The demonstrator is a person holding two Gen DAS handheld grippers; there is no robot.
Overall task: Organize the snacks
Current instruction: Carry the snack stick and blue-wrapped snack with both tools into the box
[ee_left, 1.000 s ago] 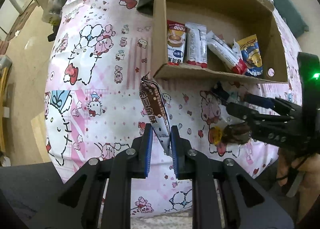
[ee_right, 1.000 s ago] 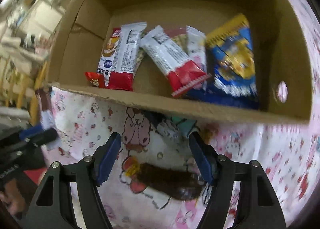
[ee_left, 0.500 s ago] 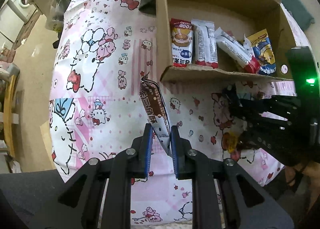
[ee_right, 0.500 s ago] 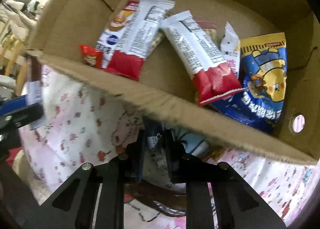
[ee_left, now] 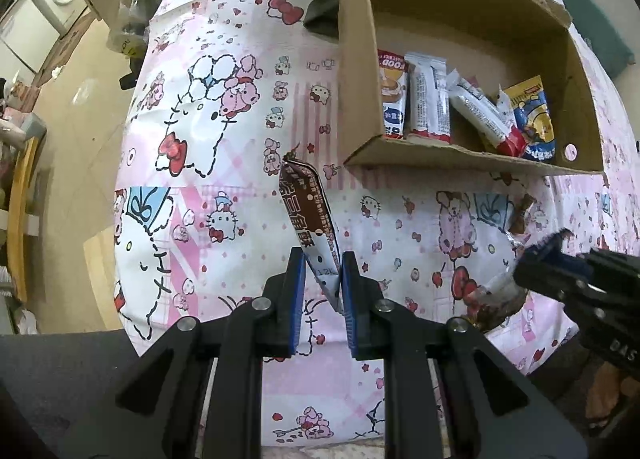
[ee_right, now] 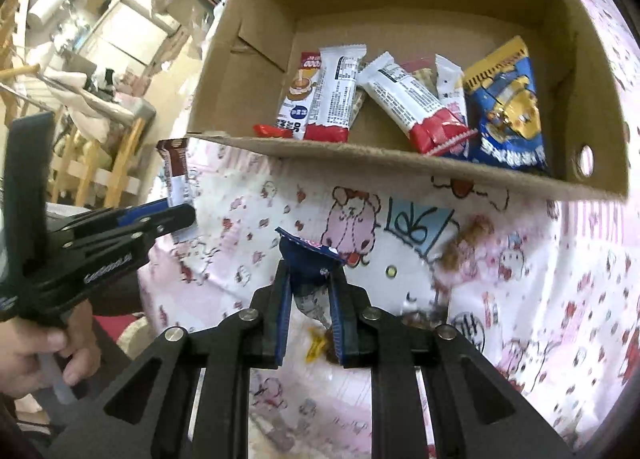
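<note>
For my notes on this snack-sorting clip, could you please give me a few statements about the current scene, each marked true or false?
1. The left gripper is shut on a brown snack packet. True.
2. The cardboard box is empty. False: several wrapped snacks lie in it, including a blue and yellow packet.
3. The right gripper is open with nothing between its fingers. False: it is shut on a dark blue wrapper.
4. A pink cartoon-print cloth covers the surface under the box. True.
</note>
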